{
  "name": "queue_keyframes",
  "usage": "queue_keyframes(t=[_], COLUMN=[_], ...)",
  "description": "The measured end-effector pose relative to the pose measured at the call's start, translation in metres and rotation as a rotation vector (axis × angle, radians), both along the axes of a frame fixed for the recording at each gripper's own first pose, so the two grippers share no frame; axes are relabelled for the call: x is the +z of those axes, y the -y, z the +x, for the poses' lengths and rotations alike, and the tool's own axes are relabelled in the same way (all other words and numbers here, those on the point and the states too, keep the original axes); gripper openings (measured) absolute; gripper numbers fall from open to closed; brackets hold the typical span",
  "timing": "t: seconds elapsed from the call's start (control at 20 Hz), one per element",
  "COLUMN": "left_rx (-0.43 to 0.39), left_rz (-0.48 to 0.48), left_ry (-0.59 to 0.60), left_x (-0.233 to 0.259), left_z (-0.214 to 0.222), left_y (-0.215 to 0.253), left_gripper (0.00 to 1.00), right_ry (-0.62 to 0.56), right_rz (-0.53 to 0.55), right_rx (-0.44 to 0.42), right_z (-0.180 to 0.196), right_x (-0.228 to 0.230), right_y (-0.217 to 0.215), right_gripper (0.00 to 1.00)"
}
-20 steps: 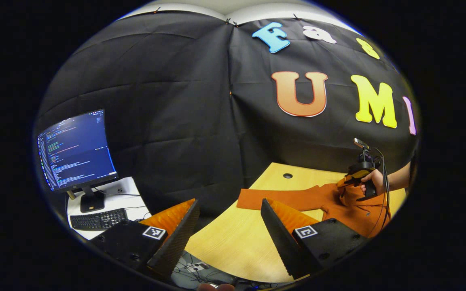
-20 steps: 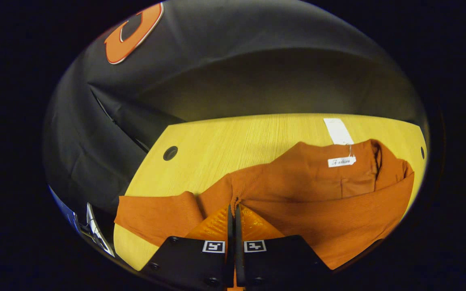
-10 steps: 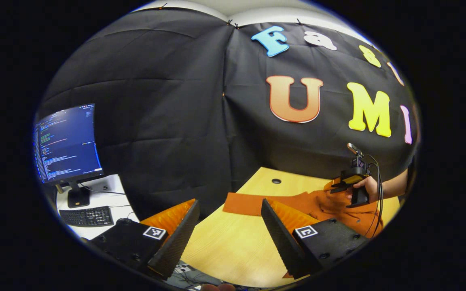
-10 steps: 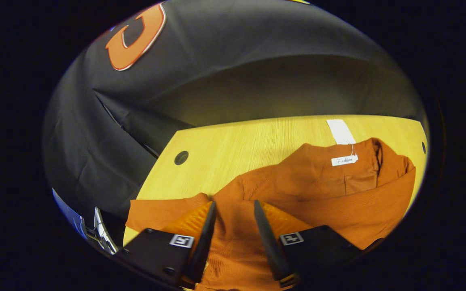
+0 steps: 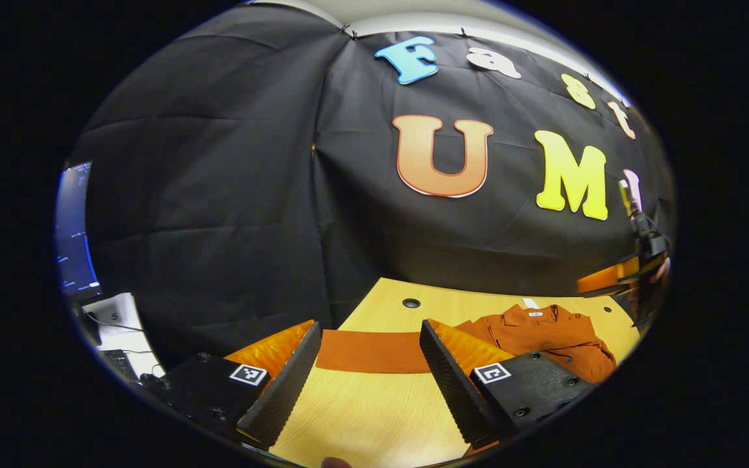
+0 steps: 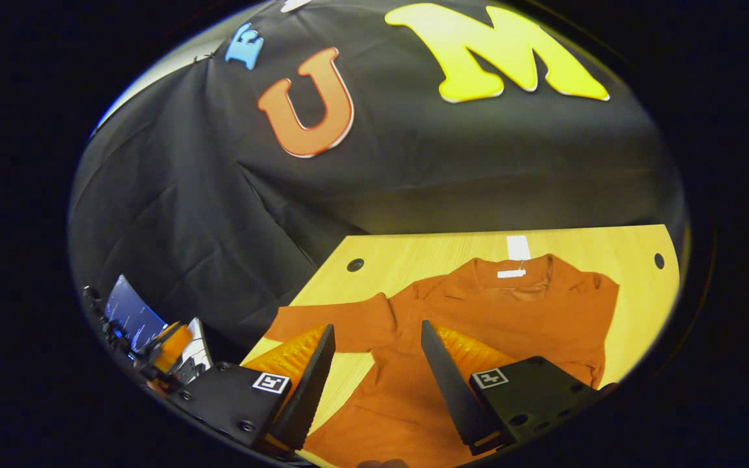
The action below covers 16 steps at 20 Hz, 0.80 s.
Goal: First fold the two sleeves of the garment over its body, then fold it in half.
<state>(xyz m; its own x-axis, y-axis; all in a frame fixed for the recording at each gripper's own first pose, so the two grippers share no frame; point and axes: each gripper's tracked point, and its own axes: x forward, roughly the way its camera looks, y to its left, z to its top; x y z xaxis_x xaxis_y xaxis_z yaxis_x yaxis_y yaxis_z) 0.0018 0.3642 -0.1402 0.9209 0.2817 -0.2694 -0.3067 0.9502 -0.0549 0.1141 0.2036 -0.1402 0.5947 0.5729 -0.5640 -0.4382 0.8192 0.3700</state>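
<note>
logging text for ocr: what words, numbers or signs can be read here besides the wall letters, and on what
"5": on the white desk, faint.
Tag on the garment: too small to read.
Screen: too blurred.
Markers on the left claw and right claw: square codes, no words.

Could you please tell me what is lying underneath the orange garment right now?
The orange ribbed garment lies on the pale wooden table. A white paper tag pokes out past its collar. Whatever else the cloth covers stays hidden.

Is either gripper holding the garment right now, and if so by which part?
Nothing is held. The left gripper is open above the table, facing the outstretched sleeve. The right gripper is open over the orange garment.
</note>
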Motion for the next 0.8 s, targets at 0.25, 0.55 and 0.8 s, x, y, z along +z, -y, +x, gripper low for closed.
queue_keyframes(t=[0.25,0.55,0.8], left_rx=[-0.039,-0.069,-0.045], left_rz=[-0.116,-0.399,-0.511], left_ry=[-0.138,-0.23,-0.327], left_x=[-0.069,-0.145,-0.194], left_z=[0.06,0.108,0.126], left_y=[-0.072,-0.108,-0.137], left_gripper=[1.0,0.99,0.99], right_ry=[0.106,0.092,0.008], right_rz=[-0.047,-0.11,-0.052], right_rx=[-0.039,-0.275,-0.449], right_z=[-0.045,-0.072,-0.083], right_x=[0.059,0.066,0.063], right_y=[0.082,0.186,0.23], right_gripper=[0.86,0.86,0.86])
